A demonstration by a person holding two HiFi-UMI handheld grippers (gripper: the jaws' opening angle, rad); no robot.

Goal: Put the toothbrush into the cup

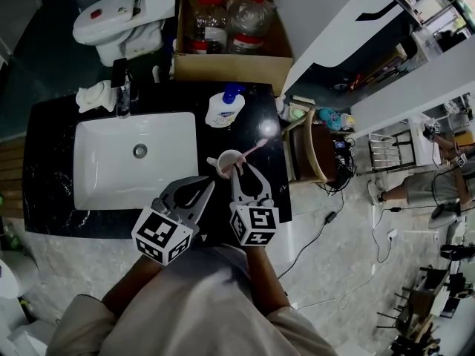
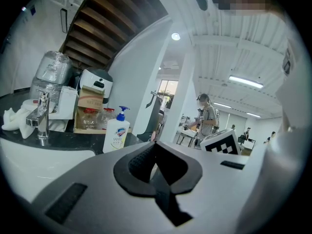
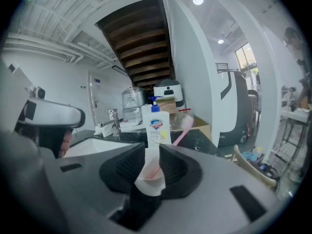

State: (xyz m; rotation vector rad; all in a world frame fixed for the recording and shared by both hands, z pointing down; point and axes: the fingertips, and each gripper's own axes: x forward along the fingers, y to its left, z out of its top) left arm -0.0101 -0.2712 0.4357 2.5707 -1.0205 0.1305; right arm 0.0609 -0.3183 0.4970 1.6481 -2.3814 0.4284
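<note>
A small white cup [image 1: 227, 159] stands on the black counter [image 1: 52, 117] right of the sink. A pink toothbrush [image 1: 254, 149] rests in it, its head leaning out to the upper right. My right gripper [image 1: 240, 170] is shut on the near side of the cup [image 3: 149, 173]. In the right gripper view the white cup wall is pinched between the pads, and the toothbrush [image 3: 184, 126] rises beyond it. My left gripper [image 1: 209, 185] hovers just left of the cup, over the counter's front part, with its jaws shut and nothing in them [image 2: 156, 150].
A white sink [image 1: 133, 162] fills the counter's left part, with a faucet [image 1: 123, 95] behind it. A soap pump bottle [image 1: 225, 107] stands behind the cup. A cardboard box of bottles [image 1: 230, 43] sits beyond the counter. A chair [image 1: 312, 150] stands at the counter's right edge.
</note>
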